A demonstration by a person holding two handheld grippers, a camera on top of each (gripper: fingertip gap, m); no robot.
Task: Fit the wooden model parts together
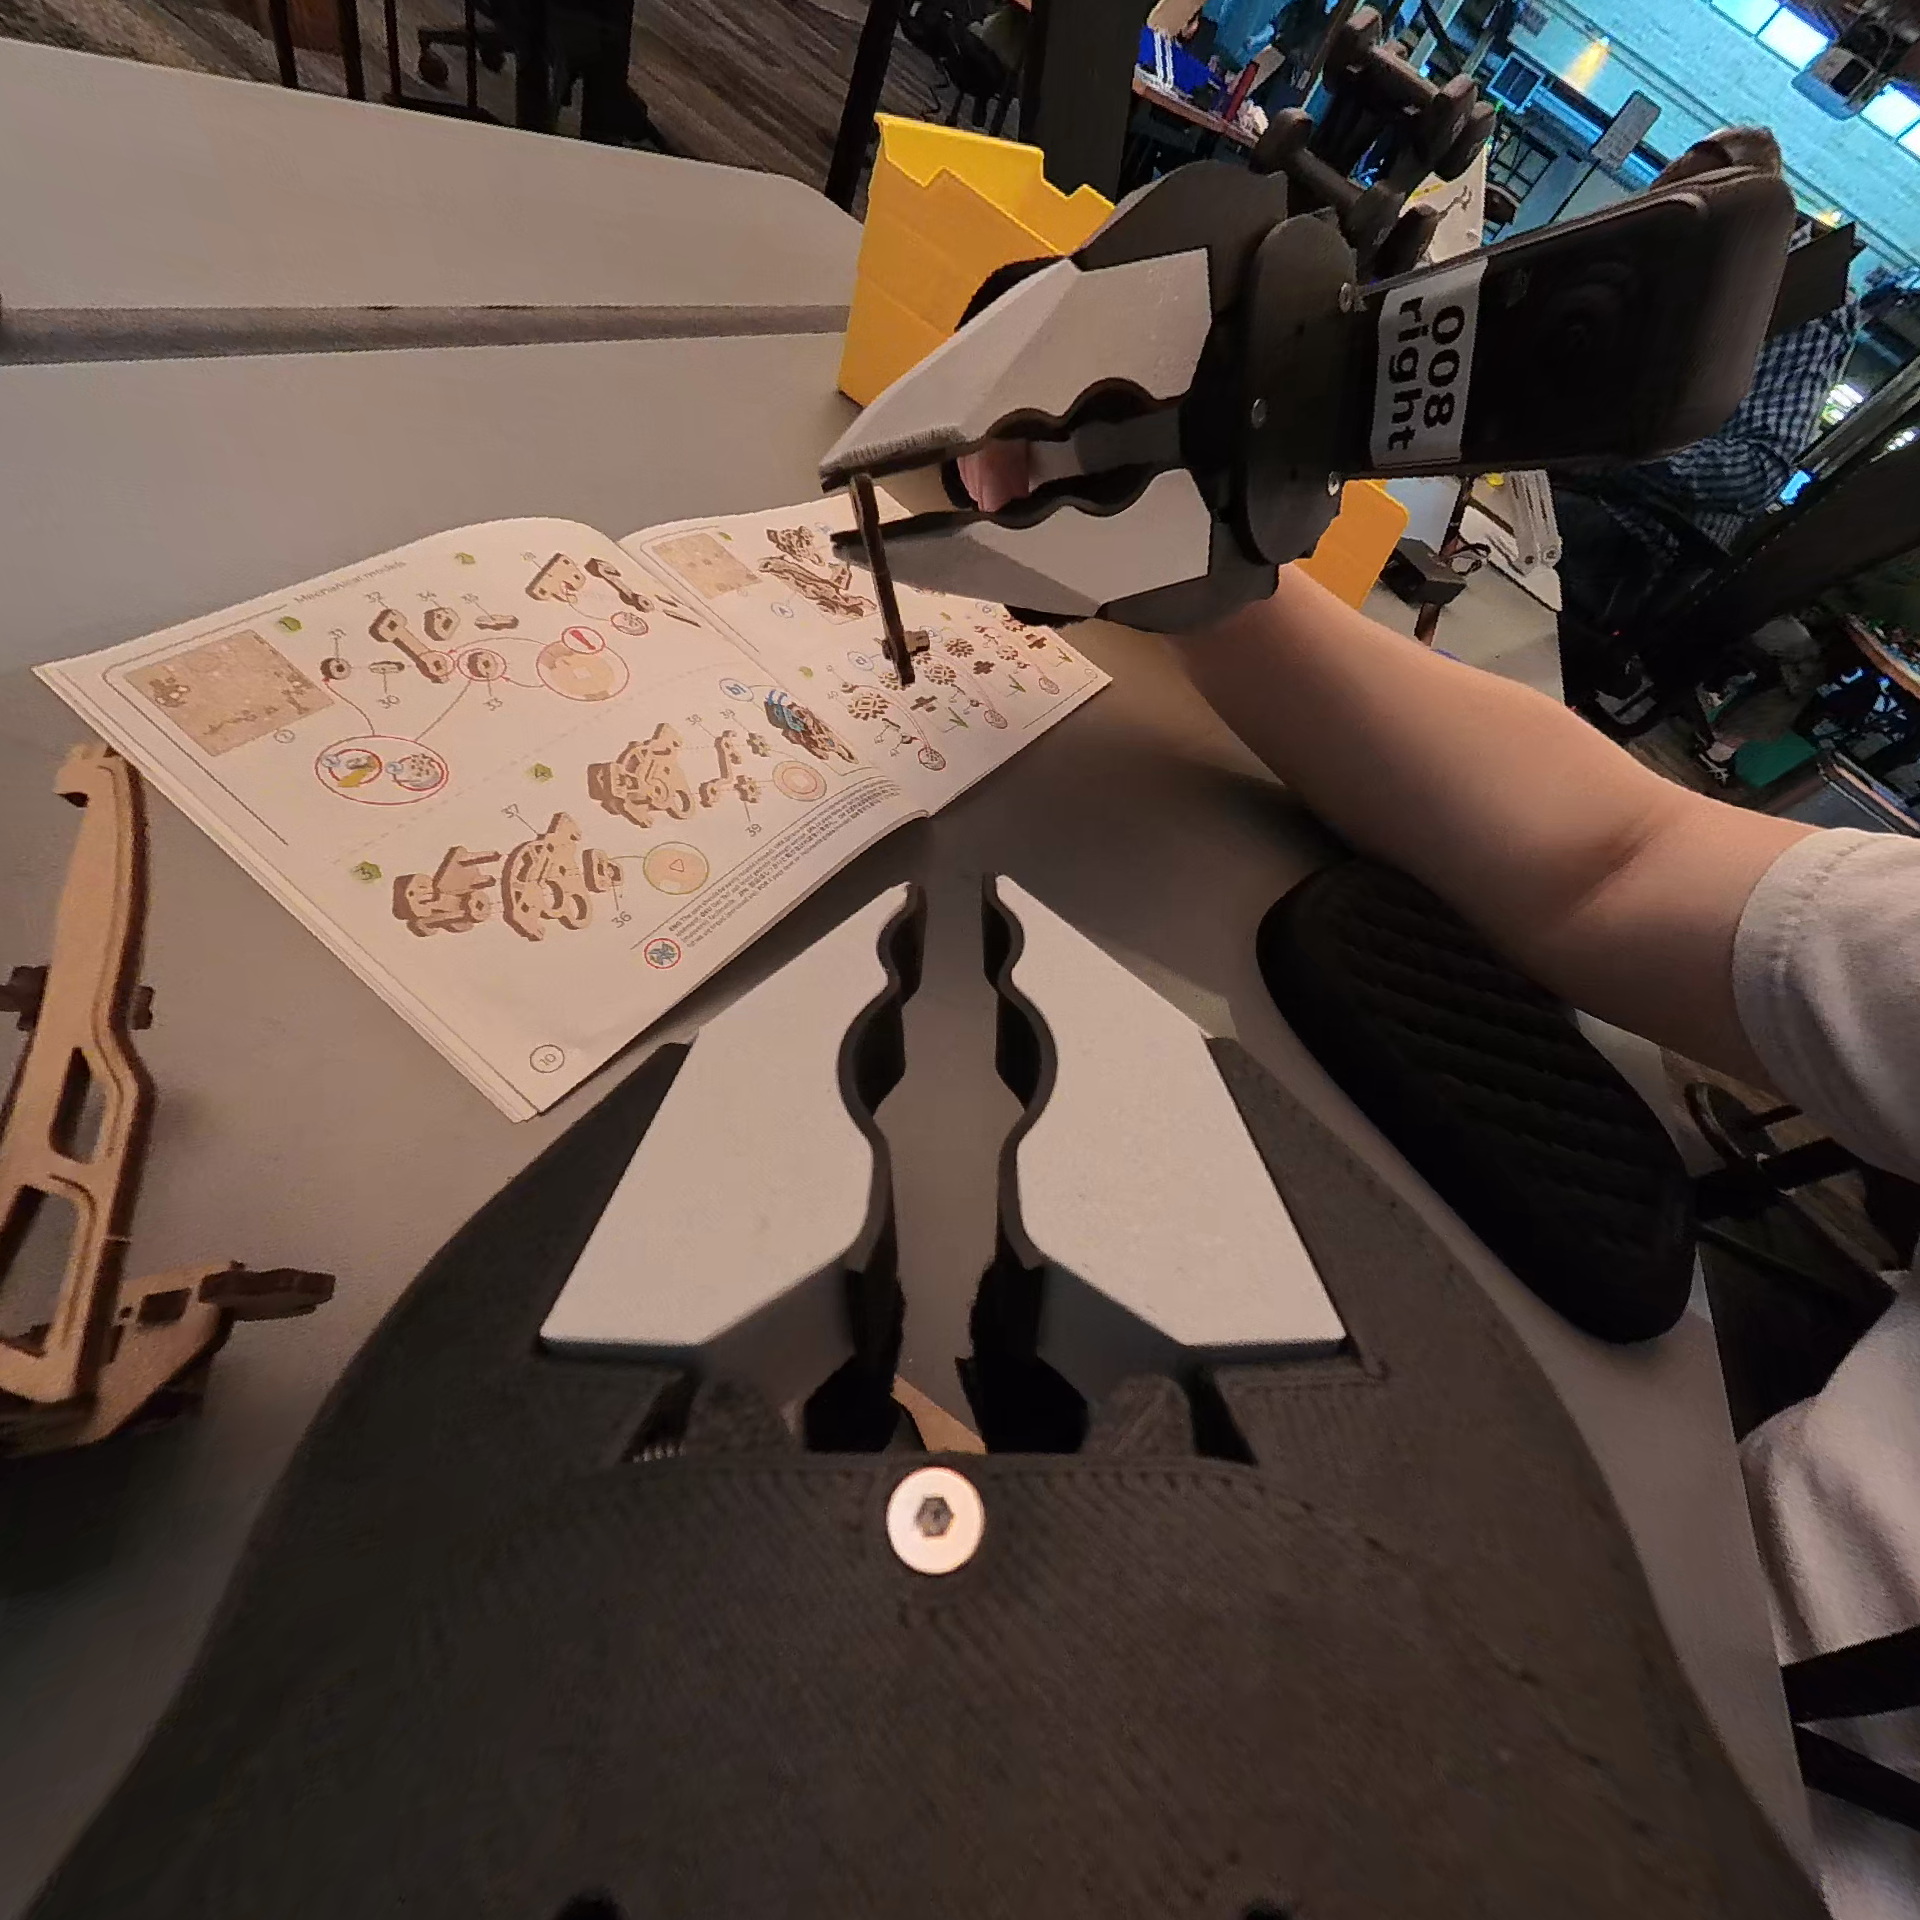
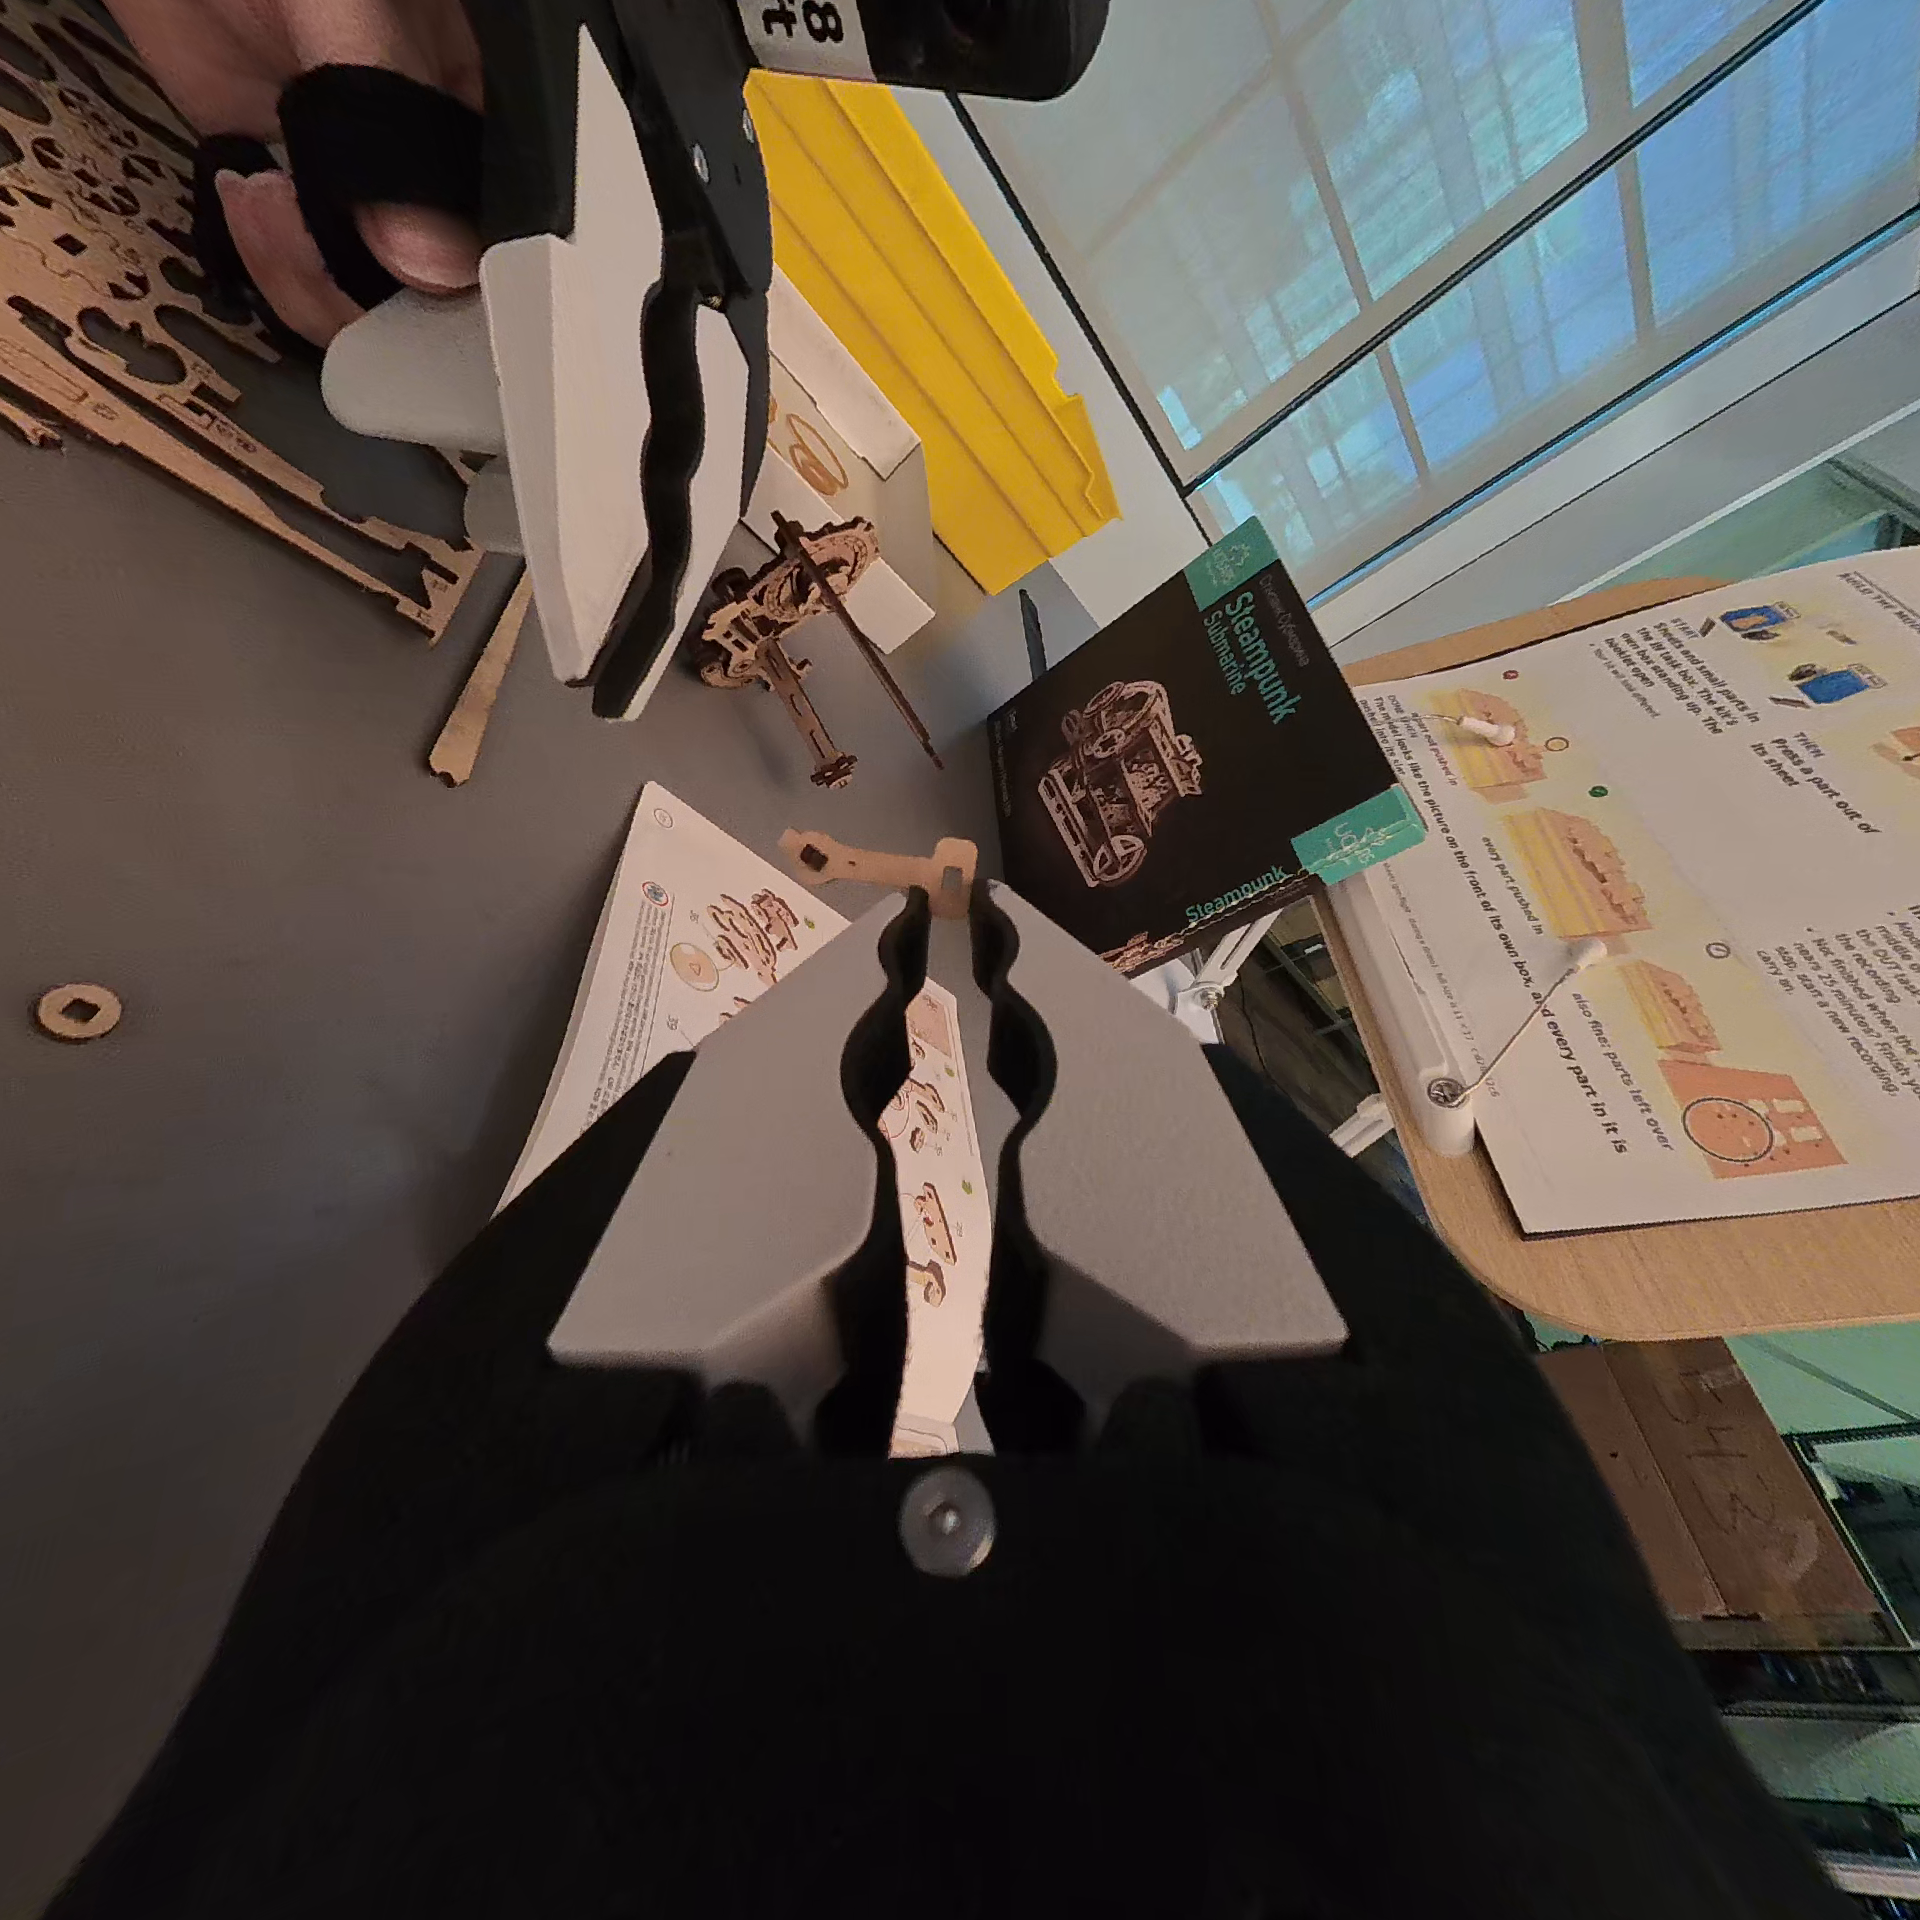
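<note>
Right gripper pinches a wooden lever near the printed kit box.

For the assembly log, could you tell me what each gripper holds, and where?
The right gripper pinches a slim wooden lever at one end; the left gripper holds nothing.

- A shared workshop or lab hall: a grey bench stands before rows of cluttered worktables.
- Tall gridded windows line one side.
- A yellow parts bin sits at the bench's far edge.
</note>
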